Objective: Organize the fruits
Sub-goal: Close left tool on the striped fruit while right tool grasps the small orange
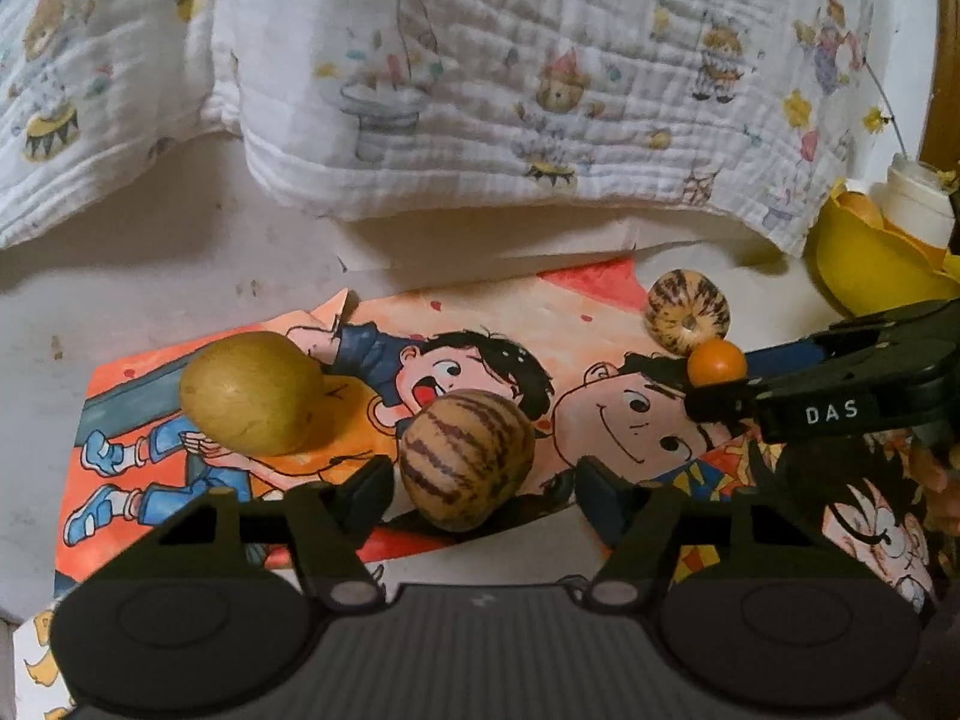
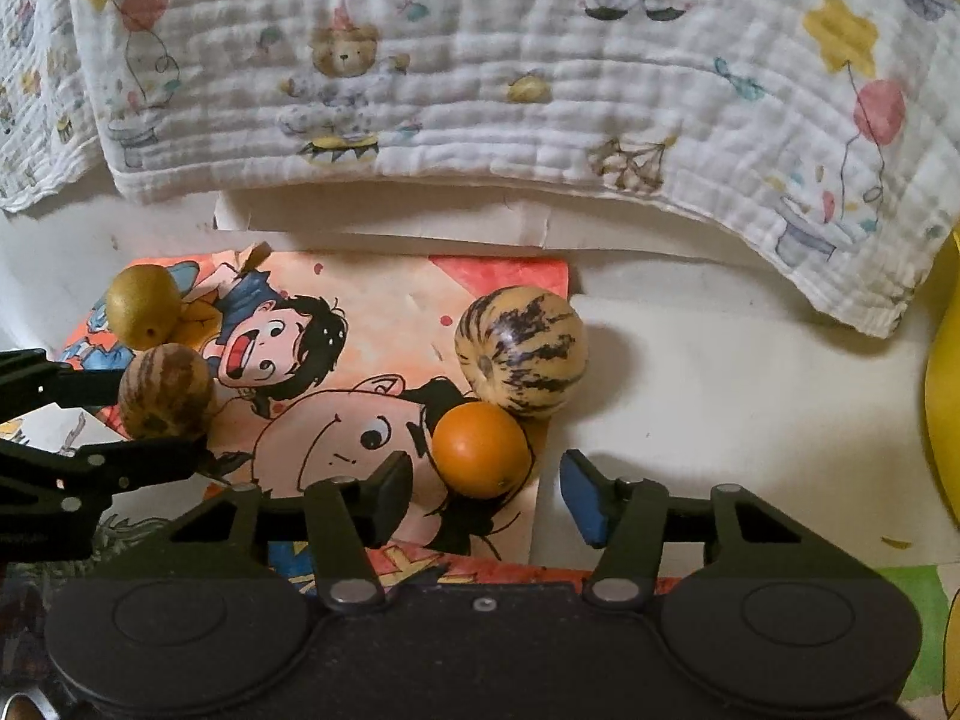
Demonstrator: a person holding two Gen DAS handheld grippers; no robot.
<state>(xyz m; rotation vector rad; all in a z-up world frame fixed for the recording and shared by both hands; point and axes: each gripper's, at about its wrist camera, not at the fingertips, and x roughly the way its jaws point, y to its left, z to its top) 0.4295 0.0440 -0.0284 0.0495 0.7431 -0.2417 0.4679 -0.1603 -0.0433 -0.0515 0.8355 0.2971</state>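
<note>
Farthest left on the cartoon poster [image 1: 480, 324] lies a plain greenish-yellow fruit [image 1: 252, 393], untouched and clear of both tools. Just right of it, the left gripper [image 1: 480, 486] straddles a brown striped fruit [image 1: 468, 459]; its jaws stand apart with a gap showing on each side, so nothing is clamped yet. Further right, the right gripper [image 2: 486, 486] brackets a small orange fruit [image 2: 482, 450] in the same way, fingers released and not pressing, with more room on its right side than its left. A pale striped fruit [image 2: 521, 354] sits touching the orange one from behind, and at the far right edge a yellow bowl [image 1: 870, 264] holding a white bottle [image 1: 918, 204] looks like the likely destination. The main risk seems to be rolling: each fruit is round and rests loose on slick paper, so an uneven squeeze could flick it forward out of the jaws. The orange fruit could also nudge its striped neighbour off the poster's edge. The two tools work close together, so a sideways swing might knock one against the other.
</note>
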